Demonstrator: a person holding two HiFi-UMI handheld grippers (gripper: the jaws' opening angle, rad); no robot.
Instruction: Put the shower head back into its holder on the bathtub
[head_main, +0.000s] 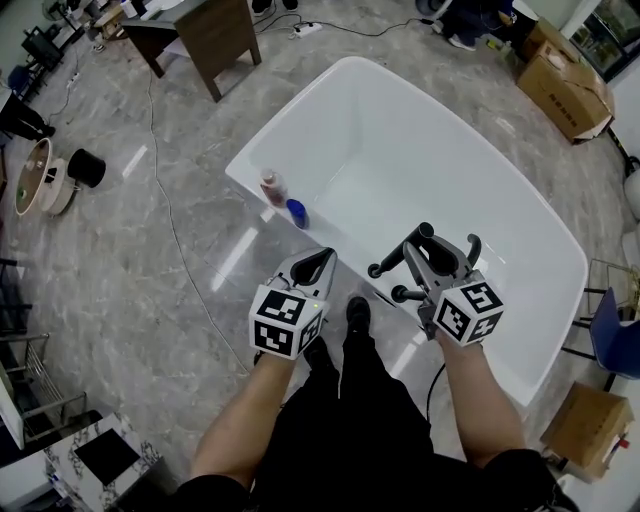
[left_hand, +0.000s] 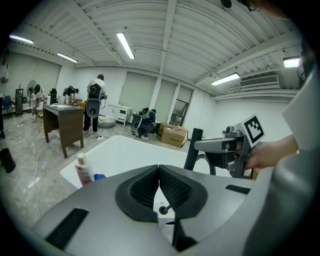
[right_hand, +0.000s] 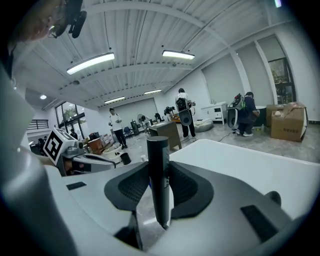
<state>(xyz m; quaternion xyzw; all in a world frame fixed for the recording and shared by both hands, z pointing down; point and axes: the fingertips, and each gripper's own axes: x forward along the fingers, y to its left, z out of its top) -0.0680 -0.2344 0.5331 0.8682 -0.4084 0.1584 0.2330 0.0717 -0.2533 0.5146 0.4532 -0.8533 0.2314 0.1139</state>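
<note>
White bathtub (head_main: 420, 140), black shower head (right_hand: 159, 170), grey marbled floor (head_main: 150, 250).

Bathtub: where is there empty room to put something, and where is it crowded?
The bathtub floor is bare from the near wall to the far wall, and the far rim is free. The near rim is crowded: a bottle and a blue thing at the left corner, black tap fittings by the right gripper holding the shower head.

Grey left claw (head_main: 322, 262), marker cube (head_main: 288, 322), black trousers (head_main: 360, 420)
</note>
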